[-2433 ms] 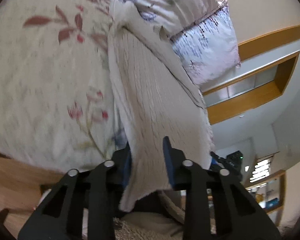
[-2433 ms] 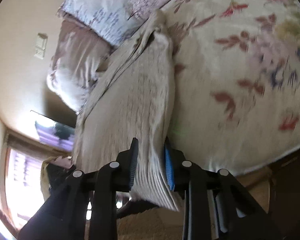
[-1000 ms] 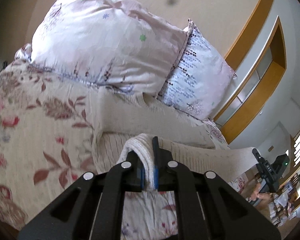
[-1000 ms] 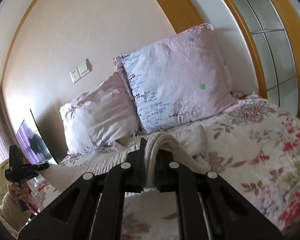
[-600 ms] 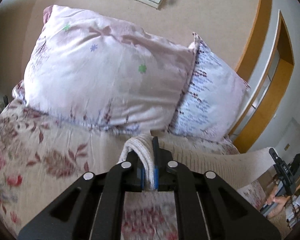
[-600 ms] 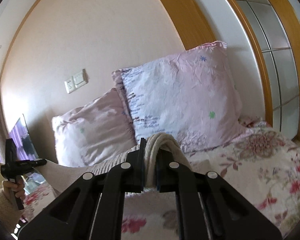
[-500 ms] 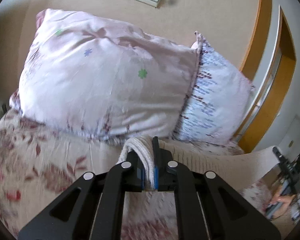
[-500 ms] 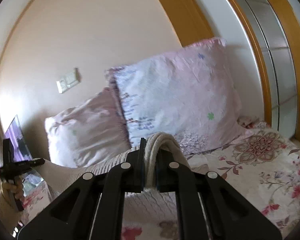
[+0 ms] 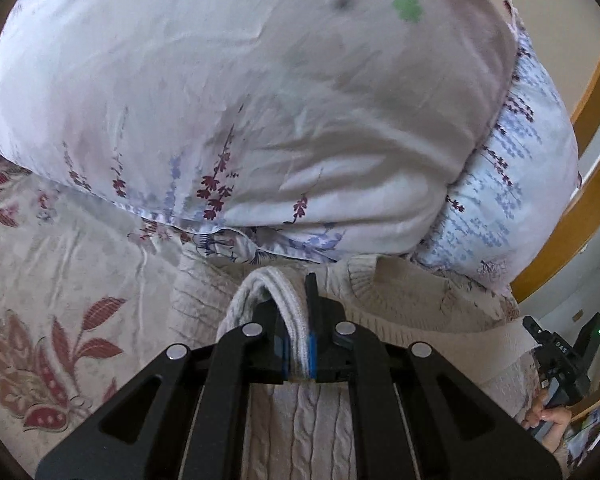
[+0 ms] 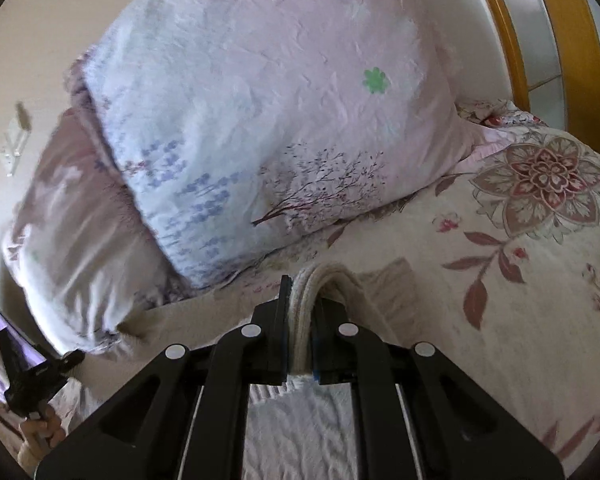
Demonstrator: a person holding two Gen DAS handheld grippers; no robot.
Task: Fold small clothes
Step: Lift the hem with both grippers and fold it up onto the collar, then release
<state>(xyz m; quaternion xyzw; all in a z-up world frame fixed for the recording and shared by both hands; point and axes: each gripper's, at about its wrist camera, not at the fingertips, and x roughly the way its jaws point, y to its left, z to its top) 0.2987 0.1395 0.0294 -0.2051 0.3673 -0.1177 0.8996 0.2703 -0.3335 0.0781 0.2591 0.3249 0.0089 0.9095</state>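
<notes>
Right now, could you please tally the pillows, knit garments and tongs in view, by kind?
Pillows: 2 (pink pillow, blue-printed pillow)
Knit garments: 1 (cream sweater)
Tongs: 2 (left tongs, right tongs), both clamped on the sweater
Total: 5

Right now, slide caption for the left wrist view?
Left gripper clamps cream knit sweater hem, carrying it toward pillows on floral bedspread.

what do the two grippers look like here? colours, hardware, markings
Both match. The left gripper and right gripper are matte black plastic with triangular cut-outs in the linkage arms and four round silver pins each. Their fingers are flat black blades lined with blue pads. No cables or sleeves visible. The right gripper seen in the left wrist view carries a small green light and unreadable white lettering.
</notes>
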